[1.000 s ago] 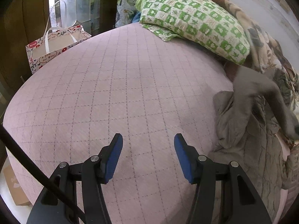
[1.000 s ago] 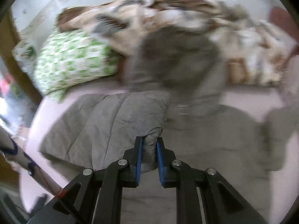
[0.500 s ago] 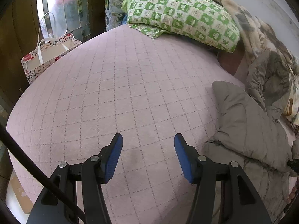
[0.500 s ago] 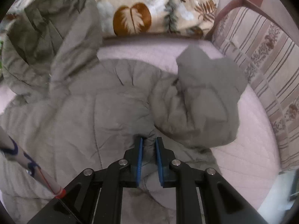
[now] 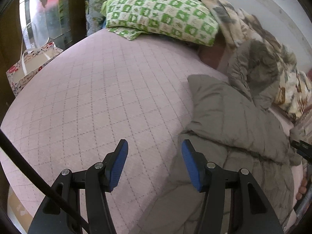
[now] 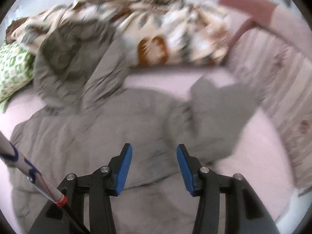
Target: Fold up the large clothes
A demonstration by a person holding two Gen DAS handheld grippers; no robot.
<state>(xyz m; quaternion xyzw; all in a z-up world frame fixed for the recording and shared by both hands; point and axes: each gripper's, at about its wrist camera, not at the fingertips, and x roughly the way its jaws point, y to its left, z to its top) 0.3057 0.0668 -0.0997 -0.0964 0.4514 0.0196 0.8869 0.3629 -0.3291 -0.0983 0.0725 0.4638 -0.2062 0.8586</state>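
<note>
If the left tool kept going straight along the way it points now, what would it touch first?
Most likely the pink quilted bedcover: the left tool points down at bare cover between its open jaws. The grey padded coat lies just to its right, its edge under the right-hand finger, so the coat's edge might be brushed; depth is unclear.

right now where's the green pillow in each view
left wrist: pillow at top centre, on the far end of the bed.
right wrist: pillow at the left edge, partly cut off.
shared landmark: the grey coat, right of the pillow in both.
</note>
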